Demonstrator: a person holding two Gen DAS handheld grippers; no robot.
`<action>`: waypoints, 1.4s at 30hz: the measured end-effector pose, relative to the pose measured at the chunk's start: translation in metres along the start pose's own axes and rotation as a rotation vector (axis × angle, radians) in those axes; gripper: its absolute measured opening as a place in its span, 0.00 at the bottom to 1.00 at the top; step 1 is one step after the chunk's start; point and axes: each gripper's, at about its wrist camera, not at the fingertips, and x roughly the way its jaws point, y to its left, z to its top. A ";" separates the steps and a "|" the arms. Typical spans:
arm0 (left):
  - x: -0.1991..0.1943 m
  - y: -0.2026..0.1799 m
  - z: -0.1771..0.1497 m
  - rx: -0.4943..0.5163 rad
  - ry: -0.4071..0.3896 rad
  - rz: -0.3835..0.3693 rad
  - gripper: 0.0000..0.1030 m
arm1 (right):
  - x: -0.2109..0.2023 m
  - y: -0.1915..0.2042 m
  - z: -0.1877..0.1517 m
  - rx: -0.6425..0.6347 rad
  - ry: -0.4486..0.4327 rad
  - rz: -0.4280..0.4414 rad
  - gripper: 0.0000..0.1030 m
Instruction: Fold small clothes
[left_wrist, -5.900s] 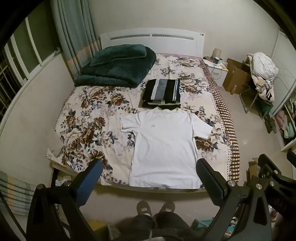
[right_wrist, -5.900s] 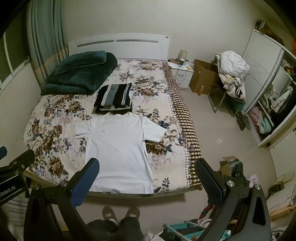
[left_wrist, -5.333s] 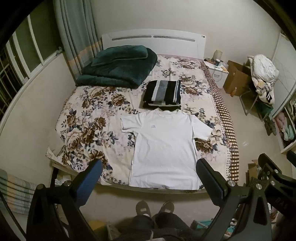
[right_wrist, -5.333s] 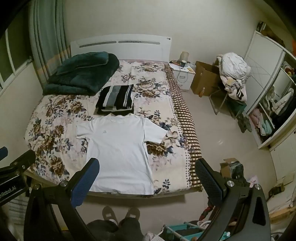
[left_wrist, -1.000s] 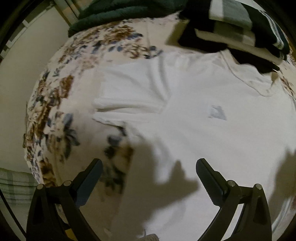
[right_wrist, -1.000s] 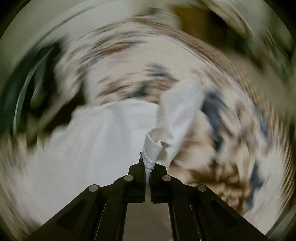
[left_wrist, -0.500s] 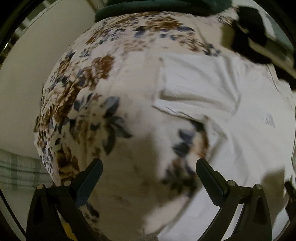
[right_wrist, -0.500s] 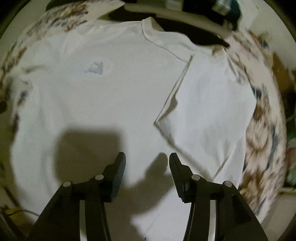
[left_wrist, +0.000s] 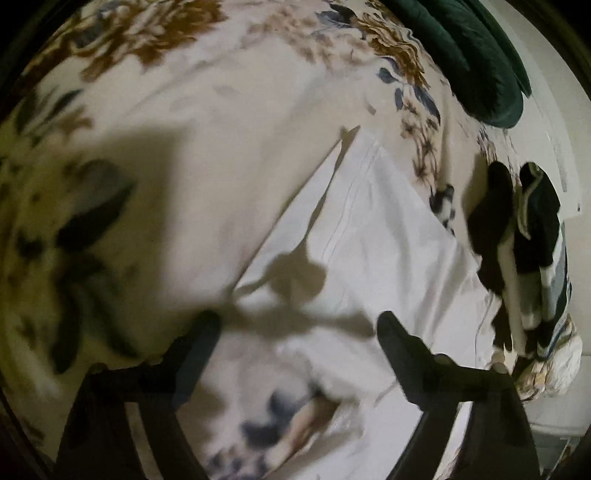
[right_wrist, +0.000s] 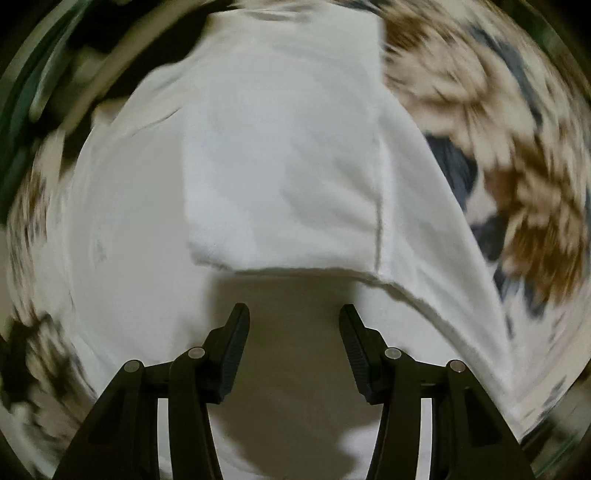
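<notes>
Sleeve released | right gripper (right_wrist: 293, 321) jaws half-spread, empty | left gripper (left_wrist: 295, 332) jaws narrowing over T-shirt (left_wrist: 373, 236)

Motion blur smears the flowered bedspread (right_wrist: 517, 155) around the white T-shirt (right_wrist: 280, 166), whose edges run out of frame. The left fingers (left_wrist: 199, 354) look soft.
</notes>
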 end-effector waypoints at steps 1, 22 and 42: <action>0.002 -0.003 0.002 0.010 -0.014 0.014 0.56 | 0.000 -0.007 0.004 0.027 0.003 0.011 0.51; -0.039 -0.184 -0.138 0.888 -0.337 0.086 0.05 | -0.040 -0.090 0.010 0.127 -0.036 -0.023 0.51; -0.035 -0.104 -0.155 0.836 -0.207 0.336 0.84 | -0.089 -0.056 0.052 -0.103 0.015 0.216 0.57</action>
